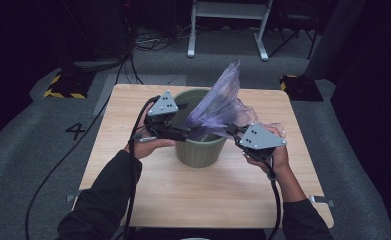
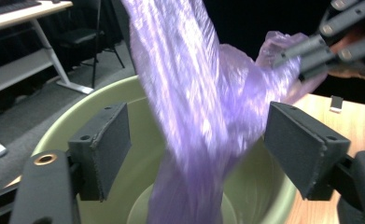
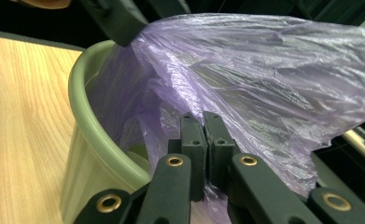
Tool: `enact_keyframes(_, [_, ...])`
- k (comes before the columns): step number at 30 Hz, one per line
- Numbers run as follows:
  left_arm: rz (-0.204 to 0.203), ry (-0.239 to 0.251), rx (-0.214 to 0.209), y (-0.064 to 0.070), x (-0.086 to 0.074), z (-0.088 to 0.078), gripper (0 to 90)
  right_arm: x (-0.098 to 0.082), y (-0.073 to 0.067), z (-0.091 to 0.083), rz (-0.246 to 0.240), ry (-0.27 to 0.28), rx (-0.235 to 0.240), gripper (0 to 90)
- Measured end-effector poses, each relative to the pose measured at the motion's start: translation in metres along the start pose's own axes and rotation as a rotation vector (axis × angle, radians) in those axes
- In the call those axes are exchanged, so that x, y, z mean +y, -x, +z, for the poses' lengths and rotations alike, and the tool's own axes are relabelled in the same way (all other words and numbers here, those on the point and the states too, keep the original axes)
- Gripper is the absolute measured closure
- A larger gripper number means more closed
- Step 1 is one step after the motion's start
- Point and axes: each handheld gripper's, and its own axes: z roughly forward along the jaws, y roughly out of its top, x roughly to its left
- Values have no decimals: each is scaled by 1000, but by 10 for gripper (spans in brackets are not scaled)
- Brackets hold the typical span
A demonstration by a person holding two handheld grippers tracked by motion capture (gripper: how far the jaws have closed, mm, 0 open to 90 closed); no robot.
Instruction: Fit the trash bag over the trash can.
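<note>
On the wooden table (image 1: pixel 148 200), near its centre: one green bin (image 1: pixel 201 152), round, upright, open at the top, standing between the person's two hands. Item in hand: one purple plastic bag (image 1: pixel 218 105), thin and translucent, crinkled; its lower part hangs down inside the bin, its upper part rises above the rim and fans out toward the far right, a pointed corner standing highest. Left gripper (image 1: pixel 183 131): held at the bin's near-left rim, pointing across the mouth; in the left gripper view its jaws stand wide apart, one to each side of the bag (image 2: pixel 194 121), with clear air between each pad (image 2: pixel 112 144) and the film, so nothing is gripped there. Right gripper (image 1: pixel 231 131): held at the bin's right rim by the right hand (image 1: pixel 278 155); in the right gripper view its jaws are pressed together with a fold of the bag (image 3: pixel 264 74) pinched between them, just above the bin's rim (image 3: pixel 84 107). Grey three-cornered plates sit on top of both grippers, and black cables trail back along the forearms. Surroundings: grey carpeted floor (image 1: pixel 28 150) all round the table, a white-framed stand (image 1: pixel 228 30) beyond the far edge, a yellow-and-black striped block (image 1: pixel 65 82) at far left.
</note>
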Motion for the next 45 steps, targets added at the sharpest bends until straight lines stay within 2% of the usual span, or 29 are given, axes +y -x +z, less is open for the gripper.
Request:
enact_keyframes(2, [-12, -12, -14, -2, 4, 6, 231, 1, -2, 0, -17, 2, 1, 885])
enact_keyframes(3, [-8, -23, -17, -2, 5, 9, 290, 2, -3, 0, -25, -2, 1, 881])
enact_keyframes(5, [19, -55, -17, -1, 5, 12, 491, 3, -4, 0, -35, -5, -4, 870])
enact_keyframes(6, [39, -65, -33, 0, 4, 13, 571, 2, -5, 0, -32, -4, -4, 864])
enact_keyframes(7, [64, -68, -25, 2, 3, 12, 655, 2, -5, -1, -24, -1, -1, 854])
enact_keyframes(9, [91, -60, -21, 5, -1, 8, 776, 0, -6, -3, -8, 5, -3, 850])
enact_keyframes(11, [111, -38, -13, 8, -6, 1, 847, -3, -7, -6, 9, 7, -9, 844])
enact_keyframes(12, [117, -28, -10, 10, -8, -3, 857, -5, -7, -8, 15, 7, -12, 838])
enact_keyframes(15, [133, 8, 16, 15, -16, -18, 867, -10, -9, -16, 73, 36, -8, 813])
enact_keyframes(17, [150, 29, 37, 19, -23, -27, 870, -13, -14, -20, 87, 48, 1, 814])
enact_keyframes(19, [149, 58, 34, 23, -32, -35, 870, -18, -20, -23, 100, 53, 12, 827])
enact_keyframes(23, [153, 72, 49, 31, -50, -42, 870, -25, -28, -23, 131, 64, 34, 838])
enact_keyframes(30, [131, 95, 67, 35, -70, -49, 864, -26, -37, -20, 124, 71, 51, 846])
enact_keyframes(32, [146, 81, 82, 36, -74, -49, 861, -26, -39, -19, 126, 69, 57, 841])
enact_keyframes(35, [133, 74, 78, 35, -80, -46, 860, -29, -42, -17, 131, 65, 64, 829])
enact_keyframes(36, [128, 72, 76, 36, -82, -45, 859, -30, -43, -17, 134, 65, 63, 797])
enact_keyframes(37, [134, 75, 80, 36, -83, -44, 857, -31, -43, -17, 139, 66, 59, 716])
enact_keyframes(39, [136, 69, 80, 36, -84, -44, 855, -32, -41, -21, 156, 87, 61, 639])
enact_keyframes(41, [138, 72, 85, 36, -85, -43, 855, -30, -34, -28, 179, 110, 60, 505])
enact_keyframes(45, [132, 73, 82, 35, -85, -42, 851, -21, -17, -42, 194, 103, 35, 343])
